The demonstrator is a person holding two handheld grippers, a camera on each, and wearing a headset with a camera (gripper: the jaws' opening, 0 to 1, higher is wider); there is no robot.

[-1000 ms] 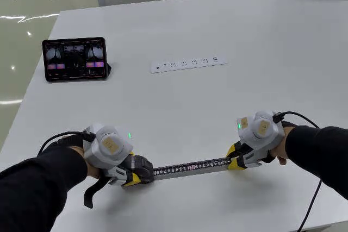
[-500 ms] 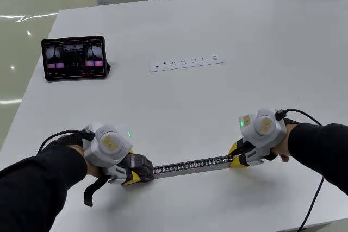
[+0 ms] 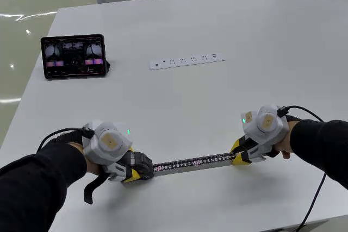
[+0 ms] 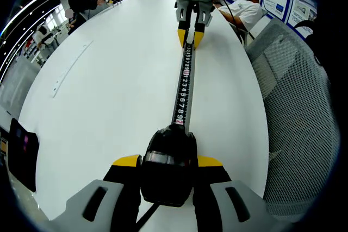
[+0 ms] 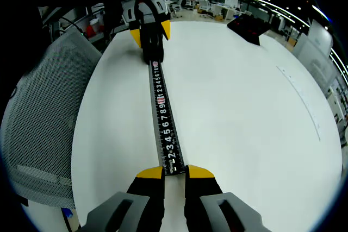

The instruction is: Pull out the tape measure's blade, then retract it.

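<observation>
Left gripper [image 4: 168,162] clamped across tape measure case [image 4: 167,148]: rigid, chunky, secure. Right gripper [image 5: 174,172] pinching blade [image 5: 163,115] tip between fingertips: thin, springy, slick steel; hold near hook, release slowly.

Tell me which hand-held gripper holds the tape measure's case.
The left hand-held gripper clamps the black case; the right hand-held gripper pinches only the blade tip.

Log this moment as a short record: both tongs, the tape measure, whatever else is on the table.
left tongs: shut on the case
right tongs: shut on the end of the blade
blade: drawn out, straight between the two tongs, numbers up
stage: pulled out; not yet retracted
also on table: tablet, screen lit; white power strip
</observation>
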